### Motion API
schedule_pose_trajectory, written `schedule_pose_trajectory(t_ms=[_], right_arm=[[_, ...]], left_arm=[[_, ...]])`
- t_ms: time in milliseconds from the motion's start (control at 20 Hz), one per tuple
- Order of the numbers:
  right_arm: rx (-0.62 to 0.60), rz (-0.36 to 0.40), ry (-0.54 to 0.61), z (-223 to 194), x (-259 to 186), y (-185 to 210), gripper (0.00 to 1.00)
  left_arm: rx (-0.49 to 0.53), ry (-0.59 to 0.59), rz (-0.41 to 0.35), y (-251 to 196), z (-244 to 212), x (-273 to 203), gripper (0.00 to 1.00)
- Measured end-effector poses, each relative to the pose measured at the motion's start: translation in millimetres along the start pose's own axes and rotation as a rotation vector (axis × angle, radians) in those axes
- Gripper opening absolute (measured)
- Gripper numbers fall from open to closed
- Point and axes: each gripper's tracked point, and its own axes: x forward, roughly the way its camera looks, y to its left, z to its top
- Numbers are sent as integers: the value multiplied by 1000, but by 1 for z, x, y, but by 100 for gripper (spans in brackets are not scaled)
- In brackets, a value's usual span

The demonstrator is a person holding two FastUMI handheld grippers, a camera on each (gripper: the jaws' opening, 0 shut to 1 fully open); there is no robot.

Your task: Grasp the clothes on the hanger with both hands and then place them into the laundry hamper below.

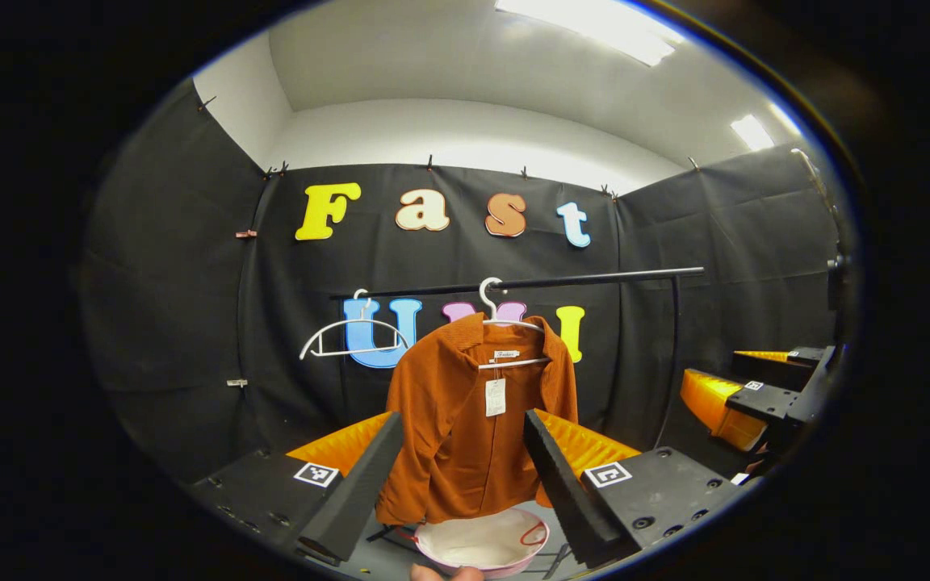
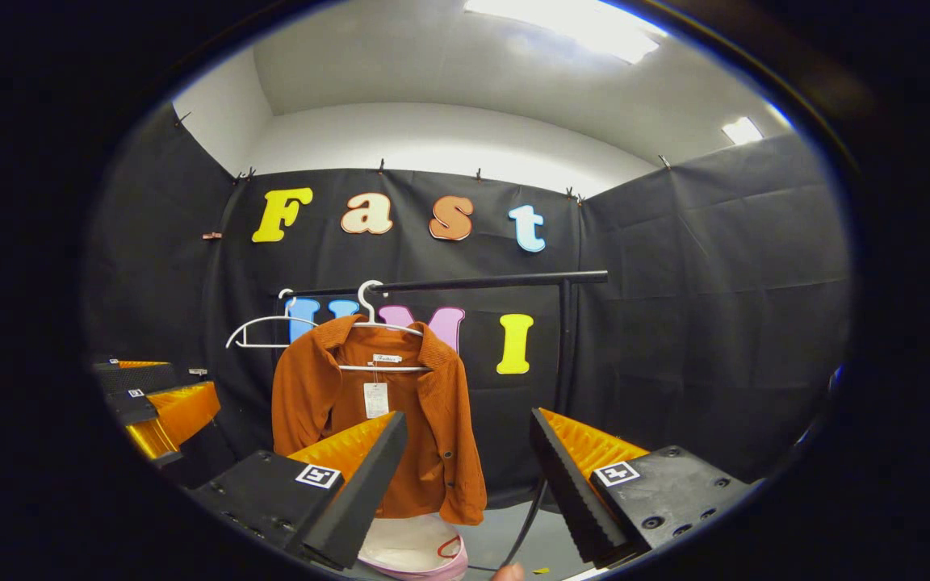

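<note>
Overhead, orange shirt [image 1: 465, 420] hangs, tag print unreadable; left gripper [image 1: 457, 484] and right gripper [image 2: 465, 484] both spread.

A shirt [image 1: 473, 420] hangs on a hanger [image 1: 505, 323] from a rail [image 1: 529, 282] before the booth's back wall. An empty hanger [image 1: 348, 335] hangs to its left on the same rail. The laundry hamper [image 1: 485, 541] stands on the floor directly below the shirt

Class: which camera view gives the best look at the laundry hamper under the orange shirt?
The left gripper view: the hamper shows its open rim and pale inside under the shirt. In the right gripper view the hamper is partly hidden behind a claw finger.
</note>
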Motion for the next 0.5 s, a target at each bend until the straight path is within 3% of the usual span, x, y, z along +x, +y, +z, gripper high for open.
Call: schedule_pose_trajectory(t_ms=[300, 500], right_arm=[[-32, 3, 4, 0, 24, 7, 98], [-26, 31, -27, 4, 76, 14, 97]], left_arm=[[14, -3, -23, -5, -1, 28, 94], [17, 22, -26, -6, -16, 76, 94]])
